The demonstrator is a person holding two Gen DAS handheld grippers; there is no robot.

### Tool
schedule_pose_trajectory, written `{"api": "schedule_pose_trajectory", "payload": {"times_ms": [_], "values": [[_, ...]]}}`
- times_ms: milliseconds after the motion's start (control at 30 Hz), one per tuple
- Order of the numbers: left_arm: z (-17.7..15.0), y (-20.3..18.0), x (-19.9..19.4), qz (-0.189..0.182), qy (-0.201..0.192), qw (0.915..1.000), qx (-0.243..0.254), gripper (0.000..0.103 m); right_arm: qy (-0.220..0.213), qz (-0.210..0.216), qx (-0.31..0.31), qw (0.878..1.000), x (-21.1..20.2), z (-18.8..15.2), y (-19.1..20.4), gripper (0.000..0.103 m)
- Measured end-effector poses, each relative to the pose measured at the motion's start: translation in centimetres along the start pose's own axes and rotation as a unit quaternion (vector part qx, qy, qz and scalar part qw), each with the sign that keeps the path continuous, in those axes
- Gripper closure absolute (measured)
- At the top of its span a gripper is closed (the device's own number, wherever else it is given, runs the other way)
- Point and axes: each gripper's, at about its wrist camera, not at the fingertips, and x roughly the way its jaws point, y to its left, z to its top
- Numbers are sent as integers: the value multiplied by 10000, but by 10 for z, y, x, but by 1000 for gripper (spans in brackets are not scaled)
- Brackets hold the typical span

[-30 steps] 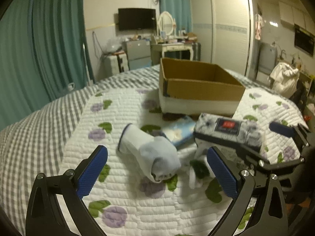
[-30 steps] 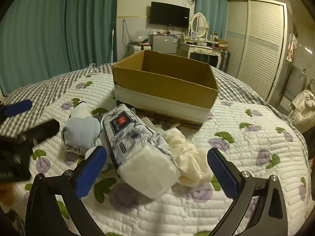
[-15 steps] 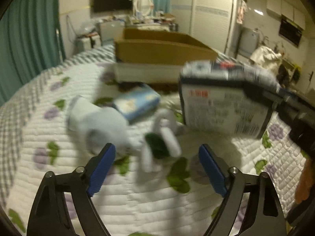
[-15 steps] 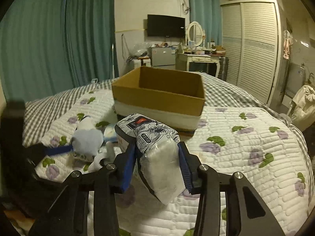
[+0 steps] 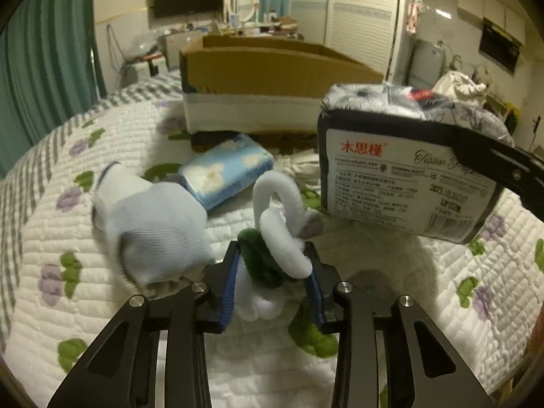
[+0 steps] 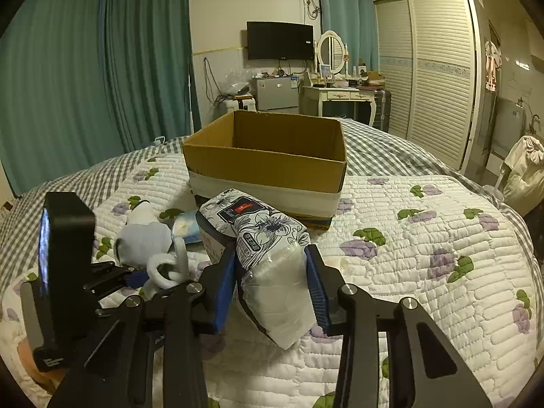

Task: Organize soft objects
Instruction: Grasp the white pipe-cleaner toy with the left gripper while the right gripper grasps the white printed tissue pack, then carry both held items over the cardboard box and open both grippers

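Note:
My left gripper is shut on a white and green plush toy that rests on the quilt. My right gripper is shut on a floral tissue pack and holds it above the bed; the pack also shows in the left wrist view. A pale blue sock bundle lies left of the plush. A light blue tissue pack lies behind it. An open cardboard box stands farther back on the bed.
The bed has a white flowered quilt over a grey checked sheet. A cream cloth lies by the box. Teal curtains, a wardrobe and a dressing table stand beyond the bed.
My left gripper moved forward and shut on the plush toy. My right gripper shut on the floral tissue pack and lifted it off the quilt.

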Motion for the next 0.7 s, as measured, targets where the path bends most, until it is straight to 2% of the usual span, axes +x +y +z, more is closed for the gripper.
{"api": "schedule_pose_trajectory", "payload": {"times_ms": [100,300,400,567,700], "values": [[2,2,-16,-124,-96,9999,-16,70,-70,17,-21,10000,-11,1,2,66],[22,-5,-69,-206,-565,9981,124,70,-453,44,-33,9990,-52,15,3,68],[39,-9,-89,-97,-782,9966,247,70,-683,54,13,9976,-72,32,0,68],[80,-11,-109,-120,-1078,9935,339,70,-1107,108,-9,9938,-91,86,-10,68],[122,-10,-103,-50,-1254,9916,328,70,-1236,62,-134,9922,-78,136,-19,68]]}}
